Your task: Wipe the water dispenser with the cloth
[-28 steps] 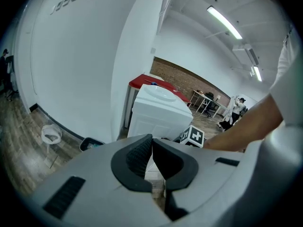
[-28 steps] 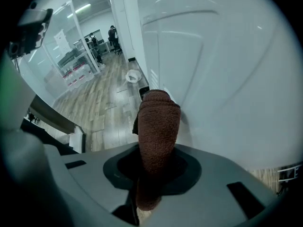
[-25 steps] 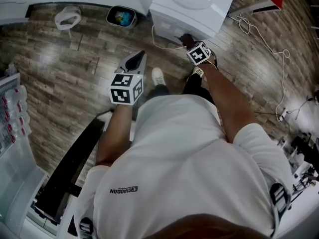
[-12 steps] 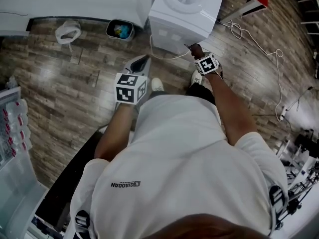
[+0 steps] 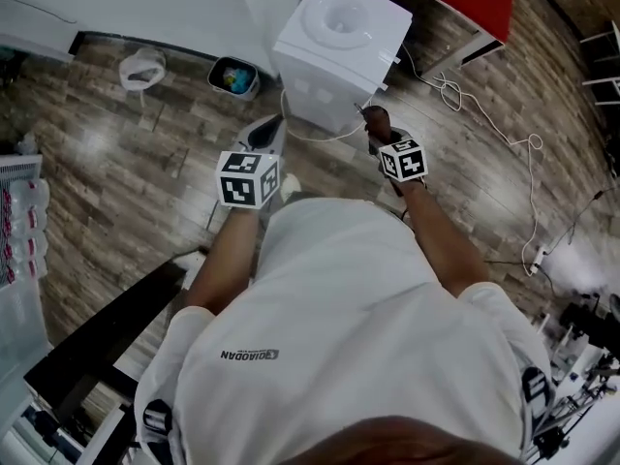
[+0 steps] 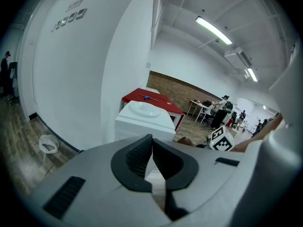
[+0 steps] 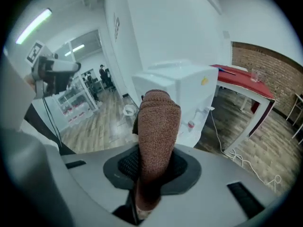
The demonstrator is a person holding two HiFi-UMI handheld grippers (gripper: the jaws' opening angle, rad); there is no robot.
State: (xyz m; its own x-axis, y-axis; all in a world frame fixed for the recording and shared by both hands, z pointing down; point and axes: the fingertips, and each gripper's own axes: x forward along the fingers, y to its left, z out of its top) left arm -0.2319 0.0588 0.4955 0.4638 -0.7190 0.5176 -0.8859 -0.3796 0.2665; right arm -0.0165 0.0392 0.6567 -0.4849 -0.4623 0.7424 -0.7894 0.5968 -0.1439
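Cloth first: a brown terry cloth (image 7: 156, 126), folded into a thick strip, is clamped between the jaws of the right gripper (image 7: 154, 169) and stands up past their tips. It blocks the middle of the right gripper view, so part of the white box-shaped water dispenser (image 7: 184, 91) is hidden behind it. Only the dispenser's top edge, one side and a small red tap (image 7: 191, 124) show past the cloth.

From the head view, the right gripper (image 5: 371, 129) holds the cloth (image 5: 374, 117) just beside the dispenser's (image 5: 339, 51) near front corner. Whether the cloth touches the white casing cannot be told from this angle.

The left gripper (image 5: 271, 124) hangs in front of the dispenser, to its left and apart from it. In the left gripper view its jaws (image 6: 152, 148) are closed tip to tip with nothing between them, and the dispenser (image 6: 142, 119) rises beyond, its lower half cut off by the gripper body.

A red-topped table (image 5: 455, 3) stands behind the dispenser, and a white cable (image 5: 484, 105) trails over the wooden floor (image 5: 126, 163) to its right. The person's white shirt (image 5: 339, 337) covers the lower head view and hides the floor below.
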